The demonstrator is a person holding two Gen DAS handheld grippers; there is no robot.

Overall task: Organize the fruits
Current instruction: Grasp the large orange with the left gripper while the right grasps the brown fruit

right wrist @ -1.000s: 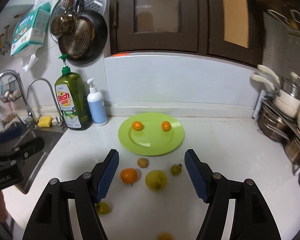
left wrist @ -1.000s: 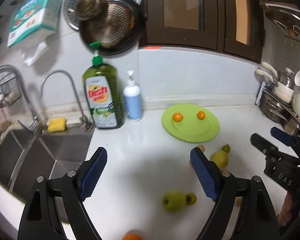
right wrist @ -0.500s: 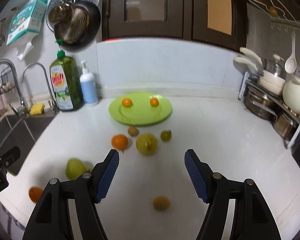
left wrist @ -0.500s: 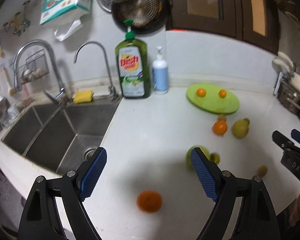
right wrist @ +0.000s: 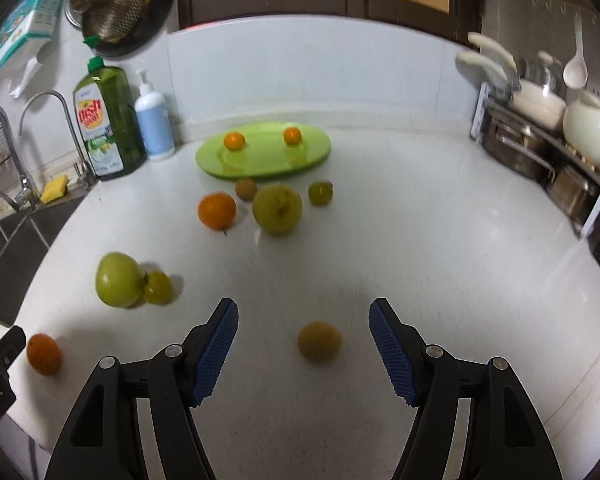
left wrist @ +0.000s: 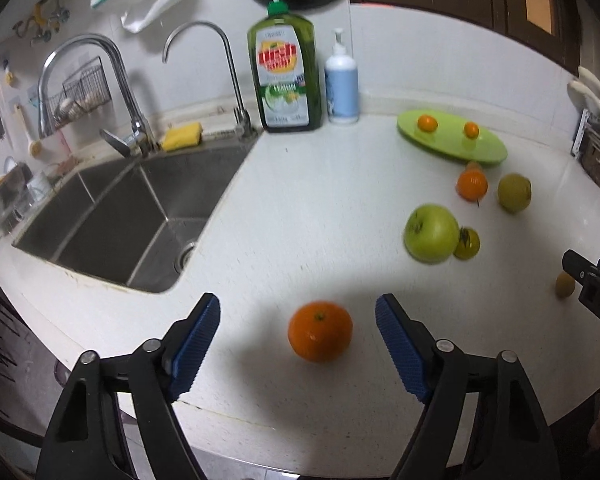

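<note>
Now nearer: orange [left wrist: 320,331]; green "Dish Soap" bottle [left wrist: 285,76] behind.

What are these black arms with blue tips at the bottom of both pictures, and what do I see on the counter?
They are no robot. A person holds a two-finger gripper in each hand, and a wide-angle camera on each one looks forward along its fingers. One picture comes from the left gripper, the other from the right gripper. Both are open and hold nothing.

On the white counter lies loose fruit. A large orange sits between the left gripper's fingers, untouched. A small brownish fruit sits between the right gripper's fingers. Farther back are a green apple, a second orange and a yellow-green apple. The green plate carries two small oranges. The sink is on the left.
</note>
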